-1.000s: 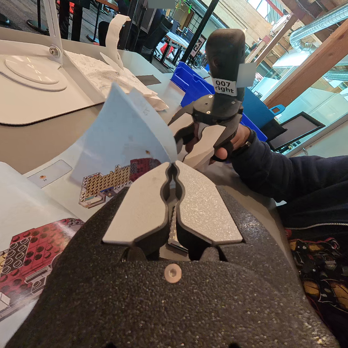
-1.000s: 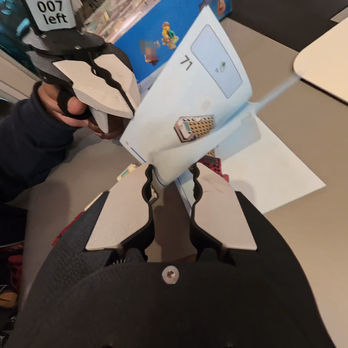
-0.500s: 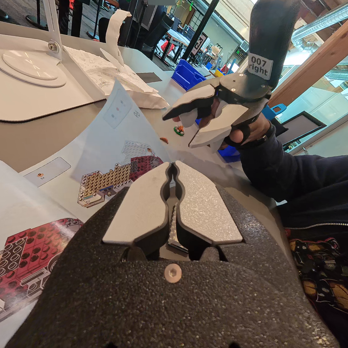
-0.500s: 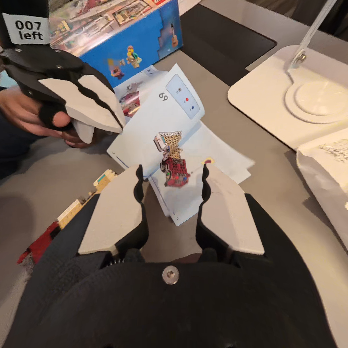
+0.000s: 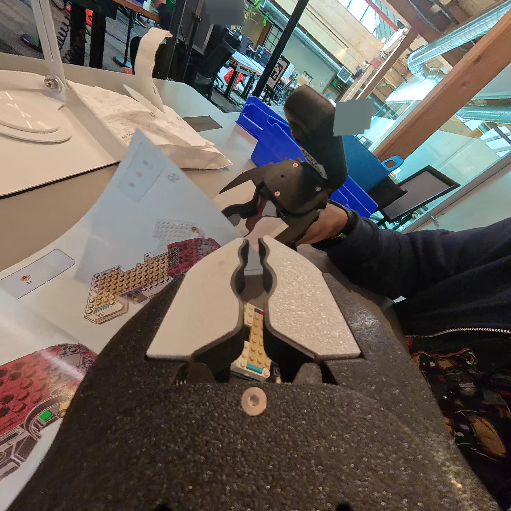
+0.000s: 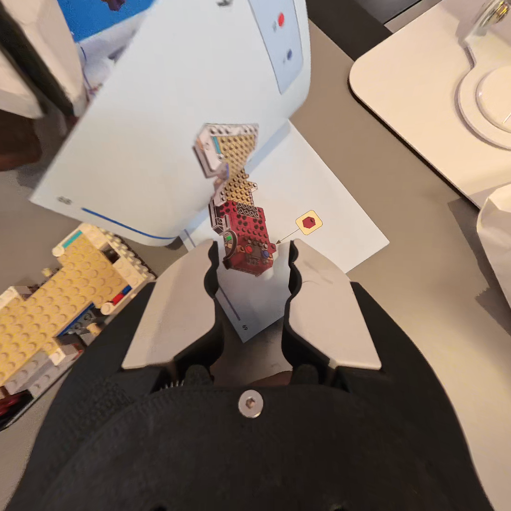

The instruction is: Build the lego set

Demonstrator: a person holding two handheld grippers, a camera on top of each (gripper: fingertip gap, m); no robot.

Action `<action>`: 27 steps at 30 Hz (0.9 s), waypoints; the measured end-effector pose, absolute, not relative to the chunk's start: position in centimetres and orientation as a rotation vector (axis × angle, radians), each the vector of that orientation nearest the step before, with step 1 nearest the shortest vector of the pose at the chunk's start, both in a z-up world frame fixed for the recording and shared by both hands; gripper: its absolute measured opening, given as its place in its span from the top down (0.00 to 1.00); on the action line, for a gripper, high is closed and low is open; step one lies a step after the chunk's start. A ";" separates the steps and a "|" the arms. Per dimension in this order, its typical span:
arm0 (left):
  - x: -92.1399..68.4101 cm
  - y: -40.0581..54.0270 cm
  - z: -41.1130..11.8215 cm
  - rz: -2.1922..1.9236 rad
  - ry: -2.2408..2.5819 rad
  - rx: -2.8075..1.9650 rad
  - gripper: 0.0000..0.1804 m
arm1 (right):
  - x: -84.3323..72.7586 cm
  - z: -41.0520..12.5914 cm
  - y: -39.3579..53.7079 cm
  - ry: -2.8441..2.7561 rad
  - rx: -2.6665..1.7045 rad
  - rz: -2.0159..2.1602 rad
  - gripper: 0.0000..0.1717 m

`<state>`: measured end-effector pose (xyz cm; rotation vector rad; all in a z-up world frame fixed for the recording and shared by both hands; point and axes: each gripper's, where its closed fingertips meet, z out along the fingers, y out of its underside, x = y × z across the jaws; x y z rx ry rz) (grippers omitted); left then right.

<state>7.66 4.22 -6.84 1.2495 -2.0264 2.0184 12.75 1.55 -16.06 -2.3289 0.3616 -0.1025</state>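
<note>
Left gripper [image 5: 252,242] shows its 2 pale fingers only a sliver apart, and nothing is visibly pinched between the pads. In the left wrist view, the lifted page [image 5: 154,210] of an open instruction booklet fills the centre left of the frame. It curls upward, and its free edge slants from the upper left down to a corner just beside the left fingertip. Whether paper and finger touch cannot be told.

Right gripper [image 6: 250,249] has its jaws wide and holds nothing. In its own view it hangs over the flat page [image 6: 318,199] at frame centre, and a printed picture of a red brick build shows in the gap between the fingers. The lifted page rises in the upper left of that view, with its long side running from lower left to upper right. The right gripper is therefore the closer of the 2 to the flat page, and the left is closer to the raised corner.

In the left wrist view the right gripper sits just above and beyond the left fingertips. Its fingers point toward frame left, its handle rises upward, and a hand in a dark sleeve comes in from the right edge.

A tan and white brick model [image 6: 55,298] lies on the grey table [image 6: 387,359] at the lower left of the right wrist view, near the booklet. A white paper bag [image 5: 143,121] and a blue bin [image 5: 271,138] lie farther off.
</note>
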 end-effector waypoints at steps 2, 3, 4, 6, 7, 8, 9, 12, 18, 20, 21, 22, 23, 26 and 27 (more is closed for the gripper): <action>7.7 4.2 -6.8 2.007 -2.048 1.258 0.91 | 12.9 -16.4 1.4 0.343 -2.338 -0.130 0.75; 7.7 4.4 -6.8 2.003 -2.059 1.269 0.90 | 13.0 -16.5 1.4 0.337 -2.343 -0.140 0.76; 7.8 4.6 -6.9 2.000 -2.070 1.281 0.90 | 13.0 -16.6 1.3 0.332 -2.347 -0.142 0.76; 7.9 5.1 -6.9 1.990 -2.094 1.302 0.89 | 12.9 -16.8 1.3 0.328 -2.354 -0.137 0.77; 7.9 5.3 -6.9 1.984 -2.108 1.317 0.88 | 12.9 -16.9 1.3 0.324 -2.358 -0.135 0.77; 8.0 5.6 -6.8 1.978 -2.127 1.329 0.88 | 12.8 -17.0 1.3 0.319 -2.363 -0.136 0.77; 8.0 5.9 -6.8 1.971 -2.152 1.339 0.88 | 12.8 -17.0 1.3 0.313 -2.366 -0.141 0.77; 7.9 6.9 -6.9 1.918 -2.282 1.373 0.85 | 12.9 -16.8 1.4 0.295 -2.362 -0.158 0.77; 7.8 9.3 -7.0 1.725 -2.643 1.454 0.78 | 13.2 -15.8 2.7 0.277 -2.327 -0.197 0.78; 7.7 10.2 -6.1 1.733 -2.673 1.489 0.78 | 13.3 -15.2 4.1 0.272 -2.306 -0.208 0.78; 7.6 10.5 -5.5 1.757 -2.661 1.505 0.78 | 13.2 -14.9 5.0 0.262 -2.295 -0.209 0.78; 7.5 10.9 -4.9 1.785 -2.644 1.517 0.78 | 13.1 -14.6 6.0 0.247 -2.287 -0.212 0.78; 7.4 11.2 -4.3 1.811 -2.630 1.532 0.78 | 12.9 -14.3 7.0 0.228 -2.281 -0.219 0.78; 7.2 12.4 -3.1 1.861 -2.617 1.575 0.78 | 12.0 -13.7 10.0 0.160 -2.271 -0.237 0.78; 7.2 12.7 -2.9 1.868 -2.612 1.587 0.78 | 11.6 -13.6 10.9 0.140 -2.271 -0.244 0.81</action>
